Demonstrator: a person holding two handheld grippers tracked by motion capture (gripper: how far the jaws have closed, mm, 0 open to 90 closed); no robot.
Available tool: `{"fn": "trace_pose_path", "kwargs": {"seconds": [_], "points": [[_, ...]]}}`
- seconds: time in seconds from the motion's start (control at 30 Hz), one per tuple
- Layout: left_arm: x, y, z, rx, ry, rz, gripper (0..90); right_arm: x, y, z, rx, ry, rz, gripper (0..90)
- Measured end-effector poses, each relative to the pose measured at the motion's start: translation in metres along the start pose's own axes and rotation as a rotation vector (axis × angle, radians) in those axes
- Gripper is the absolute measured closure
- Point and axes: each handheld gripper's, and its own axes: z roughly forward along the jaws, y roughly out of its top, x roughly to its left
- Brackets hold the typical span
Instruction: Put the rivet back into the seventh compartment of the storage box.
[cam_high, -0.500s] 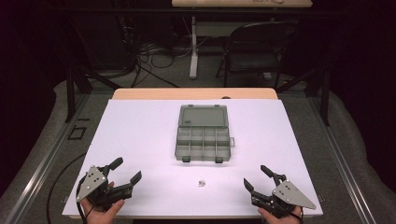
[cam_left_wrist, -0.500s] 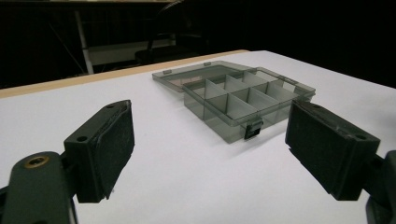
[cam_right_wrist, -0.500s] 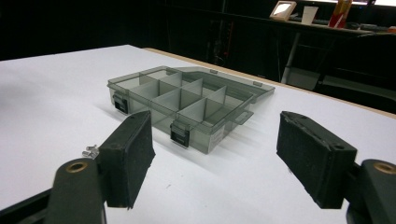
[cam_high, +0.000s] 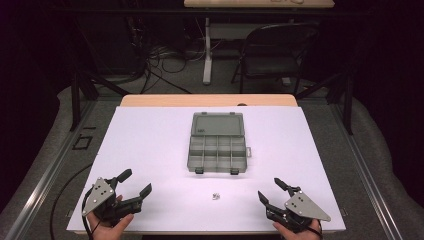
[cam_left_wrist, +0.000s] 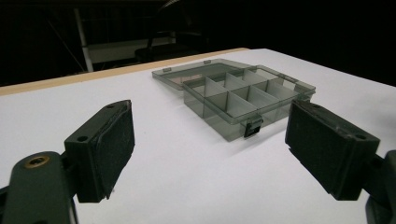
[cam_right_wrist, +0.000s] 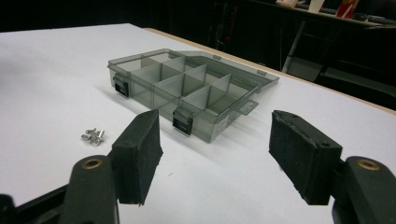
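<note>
— On the white table (cam_high: 150, 150), where do the grippers sit?

— Down at the near edge, one at each corner. Left gripper (cam_high: 136, 183) is at the left corner, right gripper (cam_high: 270, 191) at the right, both with jaws spread wide and nothing between the pads.

— And the little screws?

— Small pile of screws (cam_high: 215, 196) lies on the bare table between the two grippers, somewhat closer to the right one, touching neither. From the right gripper view the screws (cam_right_wrist: 92, 136) sit just left of its left jaw, off to the side rather than between the jaws.

— What about the box?

— Grey compartment box (cam_high: 218, 149) lies farther back, mid-table, lid folded open flat behind it. Screws are just in front of its latched edge, apart from it. Both grippers point toward the box (cam_left_wrist: 243, 95); its compartments look empty from where I stand.
</note>
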Motion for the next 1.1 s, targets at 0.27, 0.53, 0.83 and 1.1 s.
{"fn": "trace_pose_path", "kwargs": {"seconds": [0.27, 0.53, 0.83, 1.1], "points": [[0.0, 0.0, 0.0, 0.011, -0.003, 0.006, 15.9, 0.008, 0.015, 0.009, 0.069, 0.069, -0.022, 43.1], [0.0, -0.001, 0.001, 0.018, -0.009, -0.001, 16.1, 0.021, 0.033, 0.037, 0.133, 0.184, -0.027, 55.5], [0.0, -0.001, 0.0, 0.02, -0.01, -0.004, 16.1, 0.029, 0.043, 0.067, 0.19, 0.261, -0.018, 66.6], [0.0, -0.001, 0.0, 0.025, -0.014, 0.001, 16.2, 0.041, 0.044, 0.089, 0.261, 0.315, 0.002, 69.7]]}}
